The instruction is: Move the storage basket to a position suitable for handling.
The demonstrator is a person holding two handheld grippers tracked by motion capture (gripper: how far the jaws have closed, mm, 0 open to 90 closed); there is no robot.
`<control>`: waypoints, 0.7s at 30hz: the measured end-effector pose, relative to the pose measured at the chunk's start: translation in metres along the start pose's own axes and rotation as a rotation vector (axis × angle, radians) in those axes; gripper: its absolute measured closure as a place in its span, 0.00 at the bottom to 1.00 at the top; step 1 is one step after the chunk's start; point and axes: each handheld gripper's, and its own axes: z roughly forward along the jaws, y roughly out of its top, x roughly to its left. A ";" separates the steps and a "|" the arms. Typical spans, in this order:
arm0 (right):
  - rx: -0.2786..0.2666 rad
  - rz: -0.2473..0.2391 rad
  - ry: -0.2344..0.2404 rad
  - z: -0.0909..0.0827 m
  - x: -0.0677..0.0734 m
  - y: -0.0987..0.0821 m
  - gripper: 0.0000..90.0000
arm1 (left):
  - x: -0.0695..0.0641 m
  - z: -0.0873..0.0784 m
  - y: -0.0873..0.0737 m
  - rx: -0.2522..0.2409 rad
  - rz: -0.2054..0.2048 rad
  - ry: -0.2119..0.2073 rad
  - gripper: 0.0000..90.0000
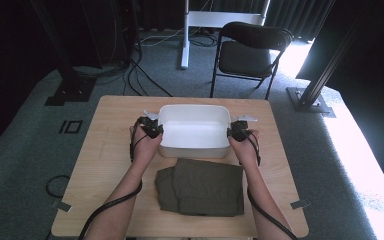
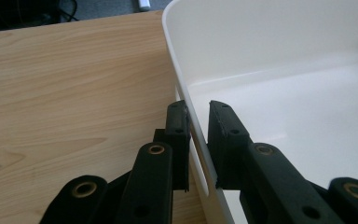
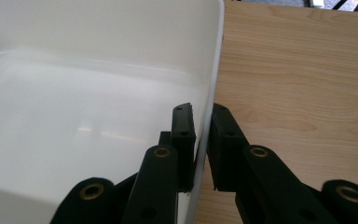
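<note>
A white plastic bin (image 1: 195, 109) stands empty on the wooden table (image 1: 107, 140), just past its middle. My left gripper (image 1: 151, 129) is at the bin's left side. In the left gripper view this gripper (image 2: 198, 109) straddles the bin wall (image 2: 186, 88), one jaw outside and one inside, shut on it. My right gripper (image 1: 238, 131) is at the bin's right side. In the right gripper view it (image 3: 203, 112) pinches the bin wall (image 3: 214, 70) tightly between both jaws. A folded olive-green cloth (image 1: 202, 187) lies on the table in front of the bin.
Beyond the table's far edge stands a black folding chair (image 1: 250, 50) beside a white stand leg (image 1: 184, 35). Cables (image 1: 140, 75) run over the grey carpet, and black frame posts stand at both sides. Bare wood flanks the bin left and right.
</note>
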 end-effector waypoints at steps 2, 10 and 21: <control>0.002 0.002 -0.003 -0.001 -0.004 0.000 0.91 | -0.004 0.002 0.002 0.002 0.003 -0.003 0.89; 0.005 0.011 -0.015 -0.004 -0.019 -0.002 0.91 | -0.016 0.008 0.008 0.007 0.004 -0.021 0.89; 0.015 0.029 -0.029 -0.010 -0.040 -0.004 0.90 | -0.035 0.019 0.020 0.022 0.037 -0.048 0.89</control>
